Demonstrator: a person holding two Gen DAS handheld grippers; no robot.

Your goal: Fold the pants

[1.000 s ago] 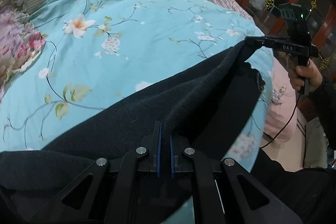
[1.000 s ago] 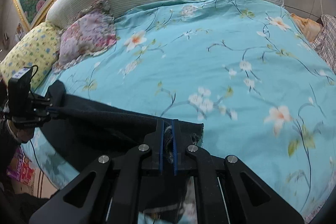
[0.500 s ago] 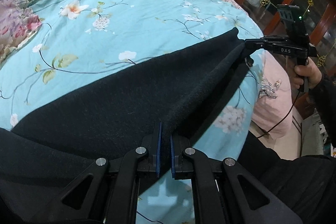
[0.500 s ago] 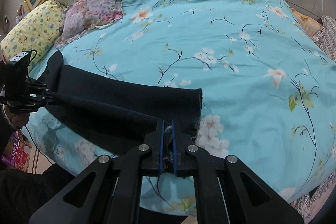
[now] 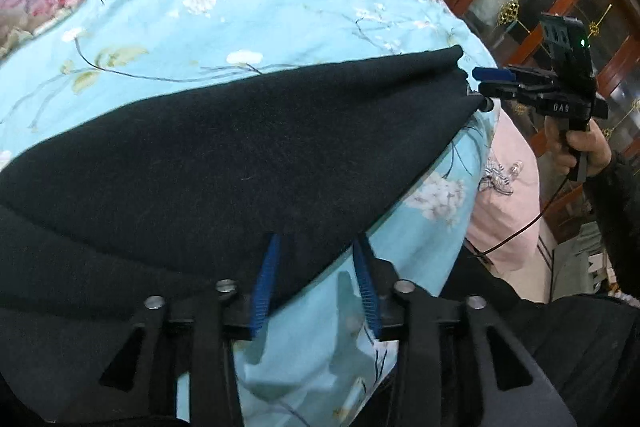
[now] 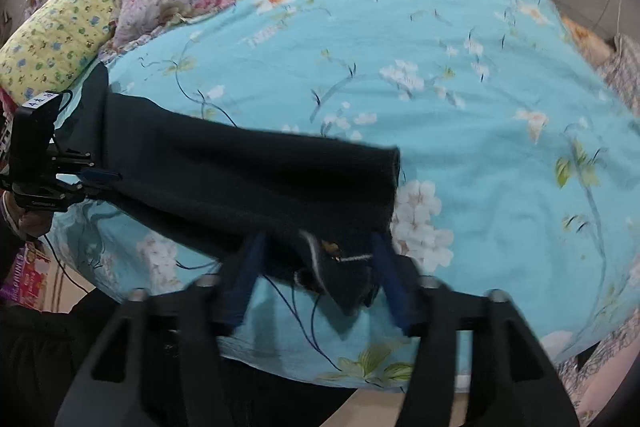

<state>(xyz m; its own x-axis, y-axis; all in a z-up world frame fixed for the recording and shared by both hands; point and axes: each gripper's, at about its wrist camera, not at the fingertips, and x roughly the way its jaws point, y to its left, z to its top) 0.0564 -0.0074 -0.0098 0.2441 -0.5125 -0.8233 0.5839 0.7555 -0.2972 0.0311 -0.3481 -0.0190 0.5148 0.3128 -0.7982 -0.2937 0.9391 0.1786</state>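
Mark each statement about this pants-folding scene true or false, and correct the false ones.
1. The dark knitted pants lie on a turquoise floral bedspread. True.
2. The left gripper is clamped shut on the fabric. False: its blue pads stand apart, open.
3. The right gripper is open too. True.
4. A yellow flowered pillow lies at the head of the bed. True.
5. The pants are bright red. False: they are black or very dark.
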